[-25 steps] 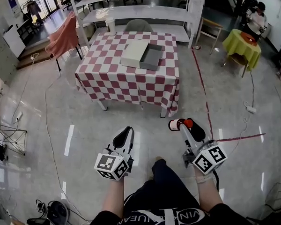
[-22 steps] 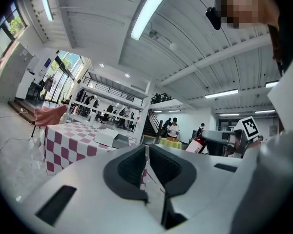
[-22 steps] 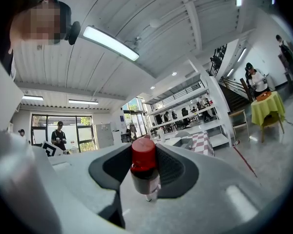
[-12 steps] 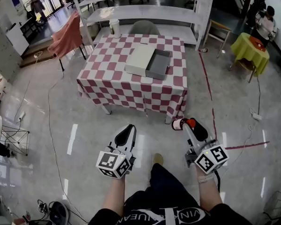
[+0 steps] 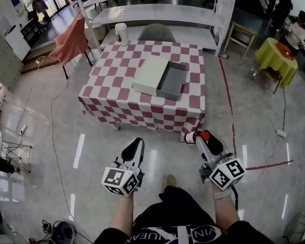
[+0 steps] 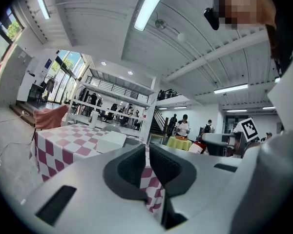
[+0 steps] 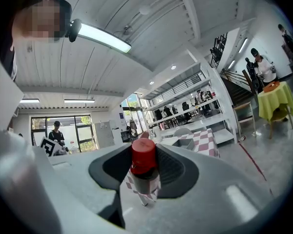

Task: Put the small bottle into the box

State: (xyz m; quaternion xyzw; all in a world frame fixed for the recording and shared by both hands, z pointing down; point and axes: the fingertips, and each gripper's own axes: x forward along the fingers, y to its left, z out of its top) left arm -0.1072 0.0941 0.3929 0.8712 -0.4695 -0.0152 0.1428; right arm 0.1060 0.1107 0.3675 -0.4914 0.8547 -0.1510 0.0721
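A small bottle (image 5: 192, 136) with a red cap (image 7: 143, 156) is clamped between the jaws of my right gripper (image 5: 200, 136), held over the floor just short of the table's near right corner. The box (image 5: 173, 80) is an open grey tray with a white lid (image 5: 151, 74) beside it. It lies on the red-and-white checked table (image 5: 138, 102) ahead. My left gripper (image 5: 136, 146) hovers over the floor at the left, its jaws shut with nothing between them (image 6: 147, 159). The table also shows in the left gripper view (image 6: 62, 143).
A white jug (image 5: 121, 33) stands at the table's far left corner. A grey chair (image 5: 156, 31) and white shelving (image 5: 157, 10) lie behind the table. A pink-draped chair (image 5: 71, 37) is at the left and a yellow table (image 5: 277, 55) at the right. Cables and red tape (image 5: 227, 88) cross the floor.
The table and box have come nearer and lower in the head view. Both grippers keep their places in front of me, and the bottle stays in the right jaws.
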